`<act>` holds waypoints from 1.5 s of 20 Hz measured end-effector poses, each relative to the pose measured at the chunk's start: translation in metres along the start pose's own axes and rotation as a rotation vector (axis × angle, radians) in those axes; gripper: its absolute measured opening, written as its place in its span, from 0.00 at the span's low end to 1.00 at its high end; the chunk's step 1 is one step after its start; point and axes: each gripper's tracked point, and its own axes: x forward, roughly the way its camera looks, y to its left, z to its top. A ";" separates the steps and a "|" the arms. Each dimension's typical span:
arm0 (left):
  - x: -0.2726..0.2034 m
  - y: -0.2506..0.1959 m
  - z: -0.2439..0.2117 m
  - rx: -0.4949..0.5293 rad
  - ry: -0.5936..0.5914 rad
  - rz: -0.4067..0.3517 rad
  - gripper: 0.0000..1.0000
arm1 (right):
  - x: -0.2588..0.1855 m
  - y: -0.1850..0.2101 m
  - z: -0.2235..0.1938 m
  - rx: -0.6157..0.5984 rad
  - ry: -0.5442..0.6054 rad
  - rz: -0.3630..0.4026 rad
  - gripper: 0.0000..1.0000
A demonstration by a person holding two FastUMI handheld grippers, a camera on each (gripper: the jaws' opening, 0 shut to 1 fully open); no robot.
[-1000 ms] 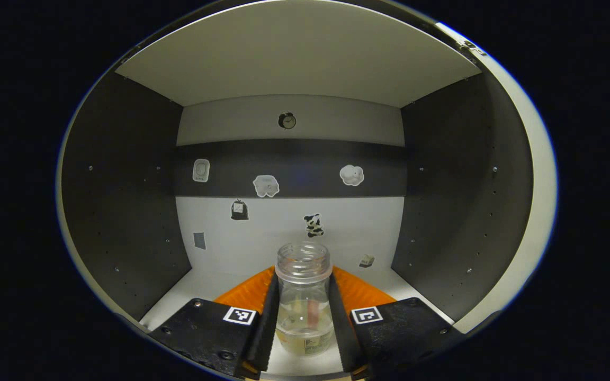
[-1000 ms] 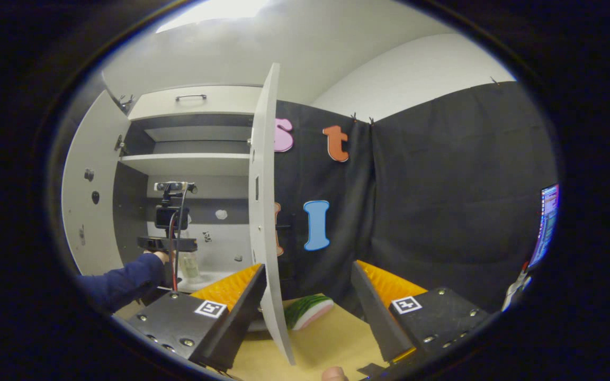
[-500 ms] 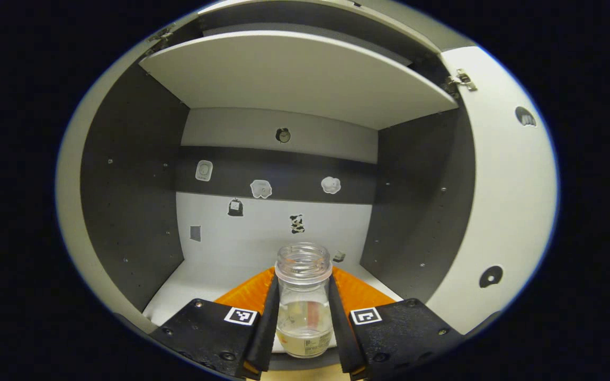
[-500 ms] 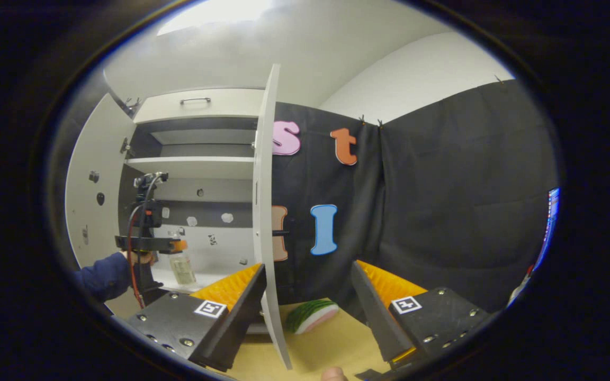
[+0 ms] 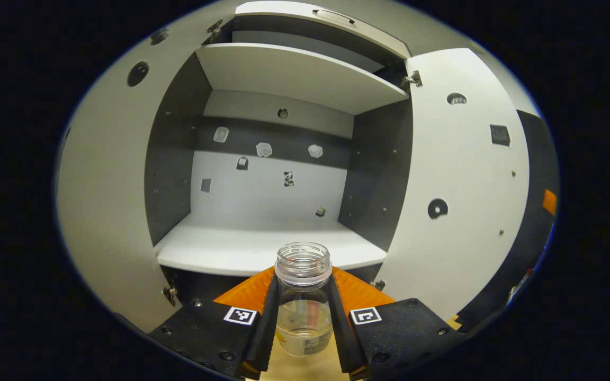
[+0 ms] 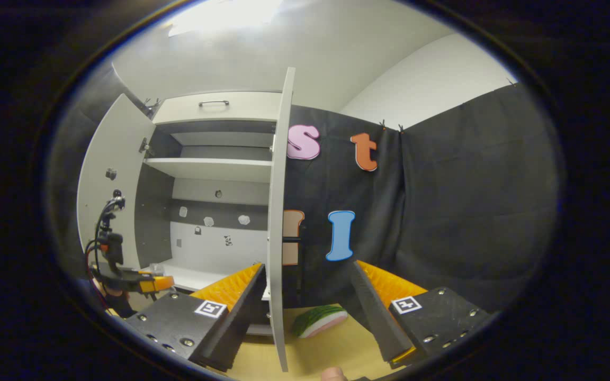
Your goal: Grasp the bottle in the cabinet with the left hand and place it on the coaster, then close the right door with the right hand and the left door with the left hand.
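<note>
Clamping the clear bottle (image 5: 303, 312), left gripper (image 5: 303, 330) holds it w/ both fingers, out front of the open cabinet (image 5: 262, 248); little liquid inside, label too small to read. Right gripper (image 6: 305, 312) gapes wide astride the right door (image 6: 278, 222) edge.

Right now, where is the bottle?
In the left gripper view, the bottle is clamped between the left gripper's fingers, out in front of the open cabinet's lower shelf.

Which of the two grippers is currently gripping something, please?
The left gripper: its fingers are closed on the clear bottle, out in front of the cabinet. The right gripper stands open and empty beside the right door.
</note>
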 end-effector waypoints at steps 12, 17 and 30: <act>-0.055 -0.016 -0.181 -0.084 0.149 -0.013 0.51 | 0.005 -0.003 0.003 -0.013 -0.005 0.052 0.93; -0.059 -0.020 -0.224 -0.077 0.226 -0.008 0.51 | 0.002 -0.014 0.005 -0.033 -0.010 0.025 0.92; -0.076 -0.037 -0.255 -0.039 0.268 0.010 0.59 | 0.004 -0.011 -0.004 -0.048 0.010 0.023 0.93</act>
